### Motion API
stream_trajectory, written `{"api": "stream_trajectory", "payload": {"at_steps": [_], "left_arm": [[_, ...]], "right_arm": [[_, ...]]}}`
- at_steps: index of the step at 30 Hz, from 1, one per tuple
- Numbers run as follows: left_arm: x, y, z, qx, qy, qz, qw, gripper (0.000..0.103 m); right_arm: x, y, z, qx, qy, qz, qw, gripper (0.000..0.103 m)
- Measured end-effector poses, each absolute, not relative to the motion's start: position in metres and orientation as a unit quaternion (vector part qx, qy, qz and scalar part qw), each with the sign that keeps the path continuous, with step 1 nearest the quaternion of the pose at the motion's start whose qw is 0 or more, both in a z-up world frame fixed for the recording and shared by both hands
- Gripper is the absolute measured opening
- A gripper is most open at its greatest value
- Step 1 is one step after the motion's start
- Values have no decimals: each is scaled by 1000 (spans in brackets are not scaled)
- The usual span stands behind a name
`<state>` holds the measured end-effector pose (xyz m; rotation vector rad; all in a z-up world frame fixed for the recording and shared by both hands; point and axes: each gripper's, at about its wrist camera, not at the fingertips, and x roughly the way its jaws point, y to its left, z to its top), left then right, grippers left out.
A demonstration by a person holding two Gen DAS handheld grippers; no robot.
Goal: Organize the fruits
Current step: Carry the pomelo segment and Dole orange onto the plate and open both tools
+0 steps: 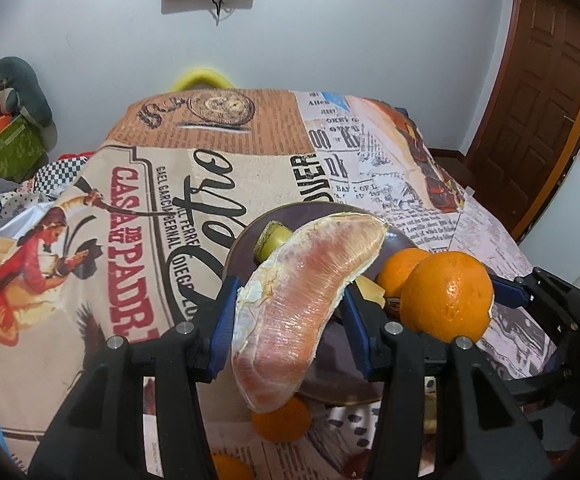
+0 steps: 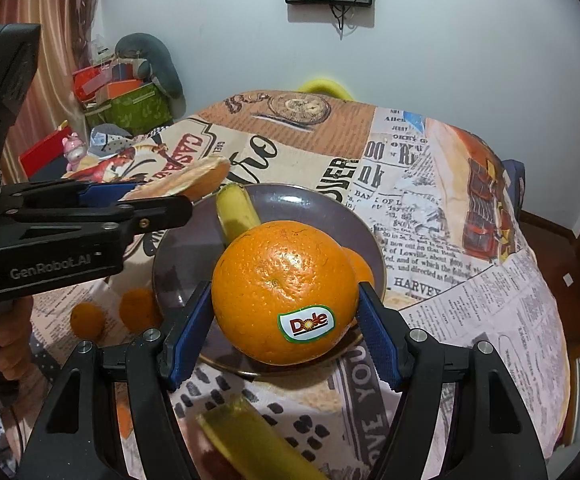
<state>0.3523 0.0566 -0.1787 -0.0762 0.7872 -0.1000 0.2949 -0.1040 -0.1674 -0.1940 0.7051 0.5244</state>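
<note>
Your left gripper (image 1: 290,312) has its jaws clamped on a peeled pomelo segment (image 1: 306,304), held around its middle with both ends sticking out. Your right gripper (image 2: 286,316) has its jaws clamped on a large orange (image 2: 286,284) with a Dole sticker (image 2: 308,323), gripped at its widest part. Both fruits hang over the dark plate (image 2: 290,204), which sits near the middle of the cloth-covered surface (image 2: 470,300).

The segment is probably soft and wet under its thin membrane: squeeze harder and it will likely split or leak, so keep the grip light and lower it flat. The orange looks firm and fairly heavy, with a smooth rind that could roll once released; set it against the plate's dip.

A banana (image 2: 236,216) already lies at the plate's far left, with a smaller orange (image 2: 360,266) at the right. Two small oranges (image 2: 138,308) remain on the cloth left of the plate, and a yellow piece (image 2: 250,440) lies blurred at the near edge.
</note>
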Motion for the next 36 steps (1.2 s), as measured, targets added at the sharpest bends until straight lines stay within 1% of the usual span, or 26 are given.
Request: {"api": "stream_trajectory", "payload": {"at_steps": [12,16,18,19,21,36], "left_arm": [[367,47,-199,-21,413,-48,909,50],[368,48,-201,-27,422,-53,905,52],[366,50,-199,-33,418,-55,906,53],[365,50,-197,-34,416,-55,907,57],[363,51,-192,-34,407,-56,911,60],[335,50,-165,-19,383,-51,922,60]], "right_arm": [[296,-98,-168,-113,331,252,902,68],[295,-95,-170,-122,334,256,899,69],[295,-93,-172,-123,338,260,896,69],[295,-93,-173,-121,342,264,894,69],[296,-92,-176,-115,349,272,889,68],[283,-103,-160,-110,339,263,896,67]]}}
